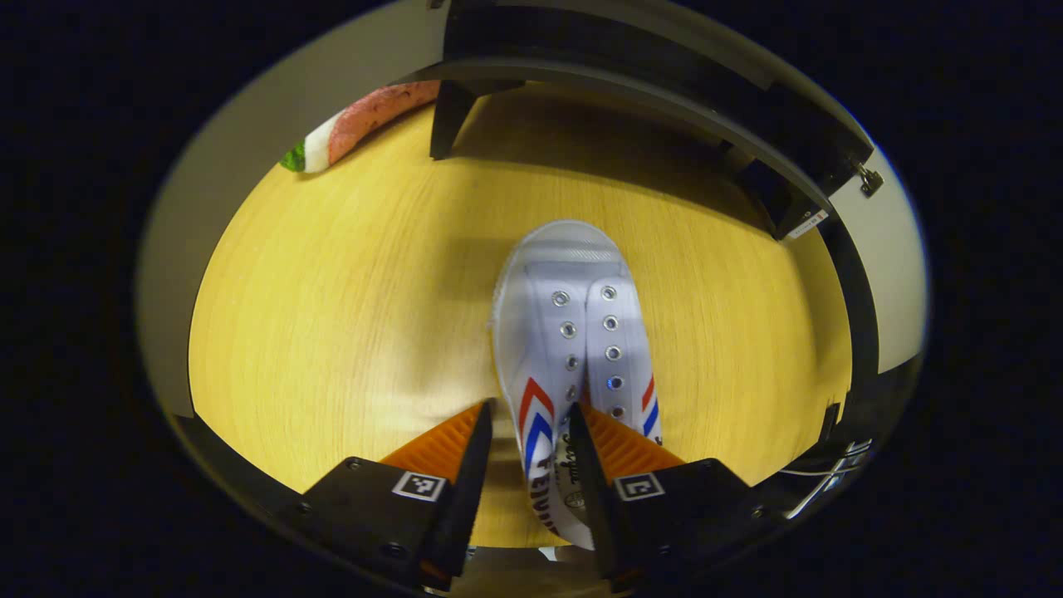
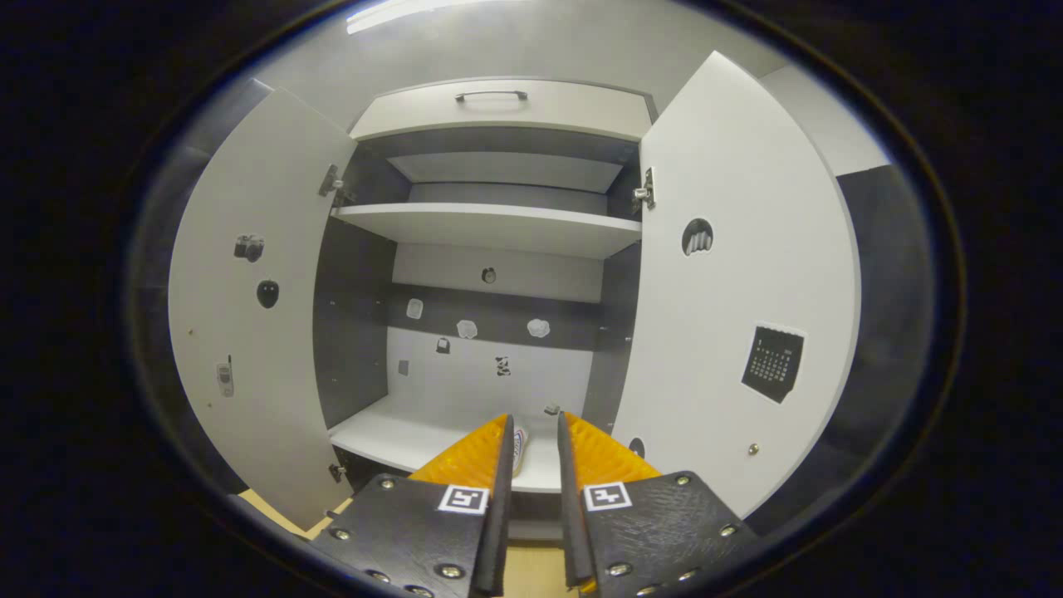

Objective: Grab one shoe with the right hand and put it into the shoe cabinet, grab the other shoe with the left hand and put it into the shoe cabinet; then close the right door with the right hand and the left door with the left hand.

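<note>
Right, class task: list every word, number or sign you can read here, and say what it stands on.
Nothing can be read in full.
white shoe: side lettering partly hidden by the left claw; tongue script blurred.
calendar sticker on the right door: figures too small.
tag on the cabinet: too small.
claw markers: square patterns, no words.

shoe (image 1: 573,332): white, red and blue chevrons | floor (image 1: 349,316): yellow wood grain | cabinet doors (image 2: 739,307): white
</note>
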Available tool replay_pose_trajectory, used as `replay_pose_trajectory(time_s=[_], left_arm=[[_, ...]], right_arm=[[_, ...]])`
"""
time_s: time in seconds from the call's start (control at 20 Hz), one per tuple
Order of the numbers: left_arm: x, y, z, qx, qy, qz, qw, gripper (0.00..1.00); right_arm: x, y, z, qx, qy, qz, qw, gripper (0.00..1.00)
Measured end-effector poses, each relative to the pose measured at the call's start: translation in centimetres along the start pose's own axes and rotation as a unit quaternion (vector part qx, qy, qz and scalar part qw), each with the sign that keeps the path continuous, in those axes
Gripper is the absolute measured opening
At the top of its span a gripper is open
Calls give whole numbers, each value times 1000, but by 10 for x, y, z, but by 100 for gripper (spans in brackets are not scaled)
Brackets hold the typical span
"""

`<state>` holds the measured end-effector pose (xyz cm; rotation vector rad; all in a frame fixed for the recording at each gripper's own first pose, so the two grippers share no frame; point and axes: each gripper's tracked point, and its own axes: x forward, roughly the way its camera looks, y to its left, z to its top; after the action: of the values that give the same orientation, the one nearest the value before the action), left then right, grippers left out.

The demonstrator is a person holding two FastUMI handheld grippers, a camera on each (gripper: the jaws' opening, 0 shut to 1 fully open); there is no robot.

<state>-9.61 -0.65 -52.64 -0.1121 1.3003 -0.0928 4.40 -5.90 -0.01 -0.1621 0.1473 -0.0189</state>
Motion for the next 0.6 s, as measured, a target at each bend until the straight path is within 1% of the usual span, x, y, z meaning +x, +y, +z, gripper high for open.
replay_pose_trajectory(time_s=[0.05,0.1,0.2,0.25,0.3,0.35,0.45,0.6], left_arm=[[-4,0,-2,7,11,6,1000,42],[-3,0,0,9,14,11,1000,41],[-3,3,0,0,28,27,999,36],[-4,3,2,-6,28,35,999,27],[-3,3,2,-4,30,40,999,19],[-6,4,5,0,26,39,999,10],[-7,3,8,5,14,29,999,3],[-17,3,23,35,-9,28,999,1]], right_arm=[[-1,0,0,0,-1,-1,1000,27],[0,0,1,0,-3,-2,1000,27],[0,0,0,-2,-3,-3,1000,27],[-1,-1,0,-2,-3,-3,1000,27],[-1,0,1,0,-4,-4,1000,27],[-1,0,1,2,-4,-4,1000,27],[-2,-3,0,3,-4,-7,1000,27],[-3,-5,-4,5,0,-8,1000,27]])
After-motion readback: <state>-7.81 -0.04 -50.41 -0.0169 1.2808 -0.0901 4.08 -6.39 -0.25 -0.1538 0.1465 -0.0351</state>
